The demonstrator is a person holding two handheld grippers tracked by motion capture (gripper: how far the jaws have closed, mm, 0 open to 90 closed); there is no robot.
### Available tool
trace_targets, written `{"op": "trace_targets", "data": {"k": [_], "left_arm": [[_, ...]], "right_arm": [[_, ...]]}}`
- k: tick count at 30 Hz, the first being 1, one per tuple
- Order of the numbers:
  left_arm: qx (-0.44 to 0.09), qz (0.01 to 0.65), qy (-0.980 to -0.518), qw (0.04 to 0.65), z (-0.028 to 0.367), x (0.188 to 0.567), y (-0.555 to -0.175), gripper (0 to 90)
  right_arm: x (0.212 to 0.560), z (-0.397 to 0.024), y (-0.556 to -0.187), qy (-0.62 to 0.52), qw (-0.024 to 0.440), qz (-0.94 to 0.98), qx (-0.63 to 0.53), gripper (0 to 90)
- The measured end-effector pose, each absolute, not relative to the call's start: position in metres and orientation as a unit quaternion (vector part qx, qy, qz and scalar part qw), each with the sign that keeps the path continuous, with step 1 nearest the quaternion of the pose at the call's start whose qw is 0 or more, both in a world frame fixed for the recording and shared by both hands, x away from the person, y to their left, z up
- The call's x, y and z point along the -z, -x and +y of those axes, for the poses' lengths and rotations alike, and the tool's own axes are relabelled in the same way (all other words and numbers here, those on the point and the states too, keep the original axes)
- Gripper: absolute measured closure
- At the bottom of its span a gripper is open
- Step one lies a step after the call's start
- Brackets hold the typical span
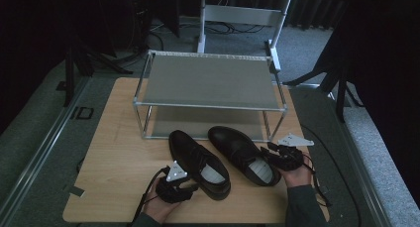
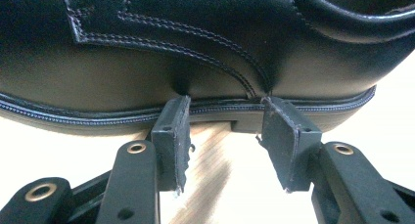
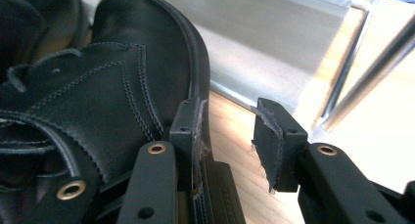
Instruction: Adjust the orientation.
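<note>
The light wooden worktop point(image 1: 119, 152) carries a two-tier rack of silver metal tubes with grey shelf panels point(image 1: 208, 83) at its far half; both tiers, upper and lower, hold nothing. In front of the rack lie two black leather lace-up shoes, toes toward the lower tier: the left black shoe point(image 1: 198, 162) and the right black shoe point(image 1: 242, 154), side by side and close together, both resting flat on the wood. The left gripper point(image 1: 185, 183) sits at the outer side of the left black shoe near its heel; in the left gripper view its jaws stand apart, tips against the sole welt, nothing clamped. The right gripper point(image 1: 276, 155) is at the outer heel side of the right black shoe; its jaws are also apart, one pad touching the sole edge, the other over bare wood. Judgement: the step in hand appears to be taking hold of each shoe for transfer to the rack. To do it well, bring one jaw inside the collar and one outside, well onto the leather rather than the welt, close firmly, then lift level so the toe clears the front tube.
</note>
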State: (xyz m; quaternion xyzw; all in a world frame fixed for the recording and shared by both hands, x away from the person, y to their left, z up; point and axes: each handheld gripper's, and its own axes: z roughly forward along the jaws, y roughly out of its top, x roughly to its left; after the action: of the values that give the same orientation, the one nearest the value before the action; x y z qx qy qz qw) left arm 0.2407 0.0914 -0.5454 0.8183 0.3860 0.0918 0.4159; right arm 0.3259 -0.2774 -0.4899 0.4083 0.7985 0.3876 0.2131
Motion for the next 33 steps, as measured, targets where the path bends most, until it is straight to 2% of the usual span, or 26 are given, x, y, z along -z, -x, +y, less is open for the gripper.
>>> {"op": "trace_targets", "data": {"k": [6, 7, 10, 12, 22, 33], "left_arm": [[-0.092, 0.384, -0.821, 0.413, 0.092, 0.545, -0.240, 53.7], [-0.093, 0.383, -0.821, 0.413, 0.092, 0.545, -0.240, 53.6], [-0.094, 0.383, -0.821, 0.413, 0.092, 0.545, -0.240, 53.3], [-0.095, 0.384, -0.820, 0.413, 0.092, 0.545, -0.240, 53.2], [-0.110, 0.393, -0.813, 0.416, 0.100, 0.541, -0.240, 50.7], [-0.117, 0.404, -0.807, 0.414, 0.105, 0.541, -0.242, 50.2]], "right_arm": [[0.488, -0.287, -0.327, -0.425, 0.219, 0.787, -0.390, 61.6], [0.486, -0.292, -0.325, -0.428, 0.230, 0.779, -0.397, 65.7], [0.483, -0.296, -0.324, -0.443, 0.252, 0.770, -0.385, 65.1], [0.481, -0.304, -0.323, -0.443, 0.232, 0.764, -0.409, 61.9], [0.465, -0.288, -0.309, -0.413, 0.237, 0.771, -0.423, 57.5], [0.461, -0.268, -0.301, -0.391, 0.216, 0.789, -0.422, 57.1]]}}
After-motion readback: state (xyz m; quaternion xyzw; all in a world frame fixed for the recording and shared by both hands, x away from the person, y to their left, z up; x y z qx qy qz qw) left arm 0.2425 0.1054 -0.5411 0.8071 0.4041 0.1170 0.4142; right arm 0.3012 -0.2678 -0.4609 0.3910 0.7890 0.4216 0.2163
